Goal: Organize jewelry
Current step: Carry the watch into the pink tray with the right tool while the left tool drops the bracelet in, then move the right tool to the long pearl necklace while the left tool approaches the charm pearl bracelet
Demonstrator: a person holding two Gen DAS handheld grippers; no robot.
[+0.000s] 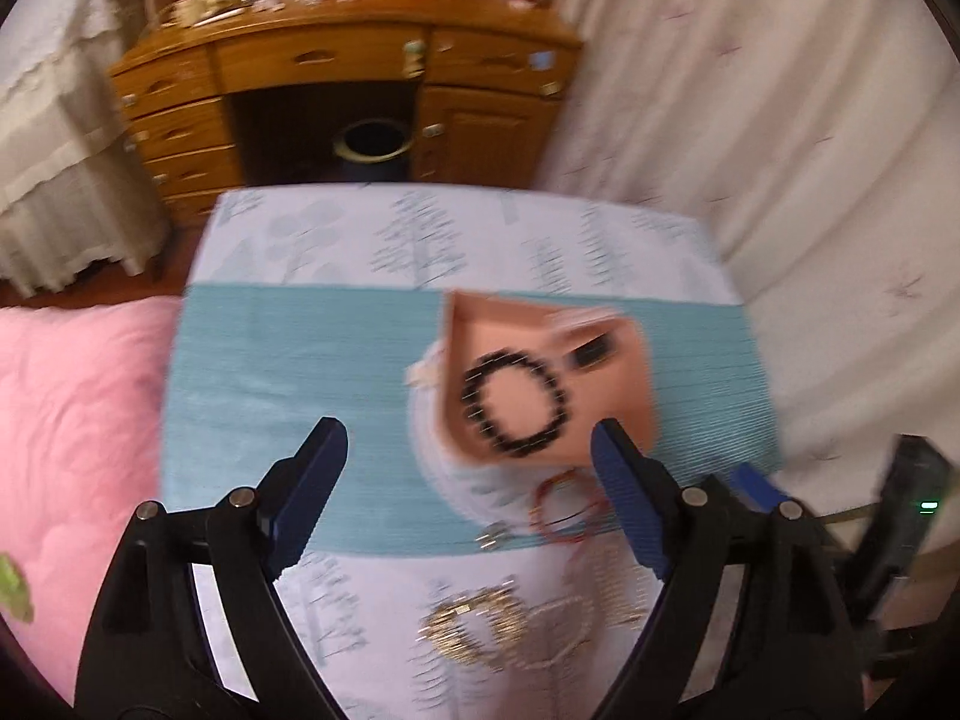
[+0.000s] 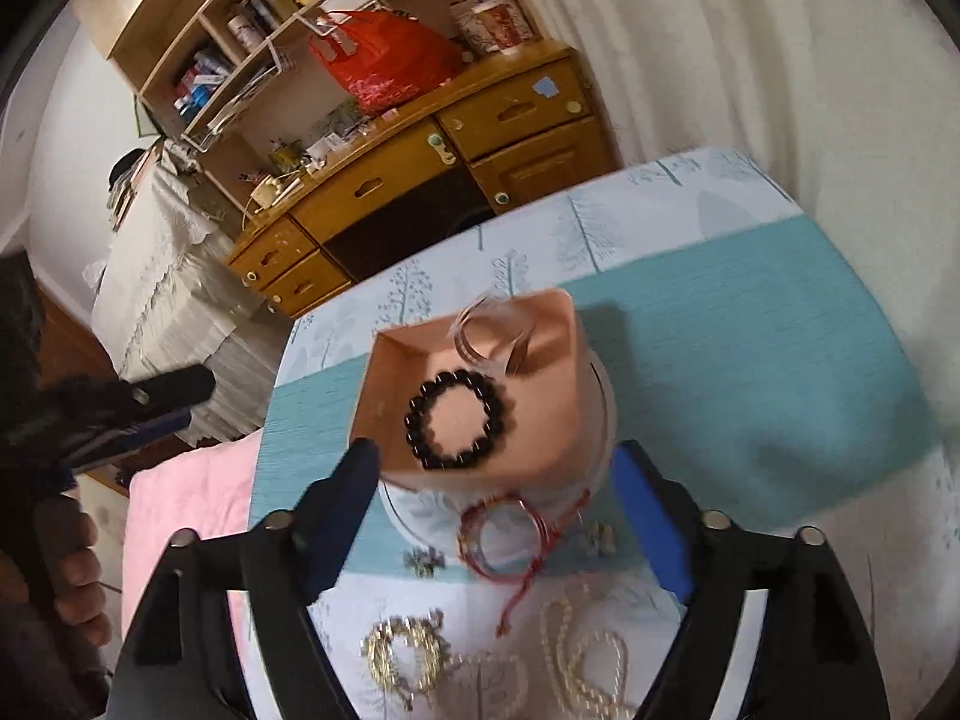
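The job looks partway done: a black bead bracelet (image 2: pixel 459 419) and what seems to be a silver bangle (image 2: pixel 492 330), blurred here, already lie in the open pink box (image 2: pixel 390 384) on the counter (image 2: pixel 750 360). Still loose on the cloth in front of the box are a red cord bracelet (image 2: pixel 510 531), a gold chain (image 2: pixel 405 654) and a pearl strand (image 2: pixel 585 660). The right gripper (image 2: pixel 498 510) hangs spread wide and empty over the red cord bracelet; the left gripper (image 1: pixel 468 468) is likewise wide apart, holding nothing, above the box's near edge. Next, I judge, the right one should drop onto the red cord, pinch it and carry it into the box without snagging the tail.
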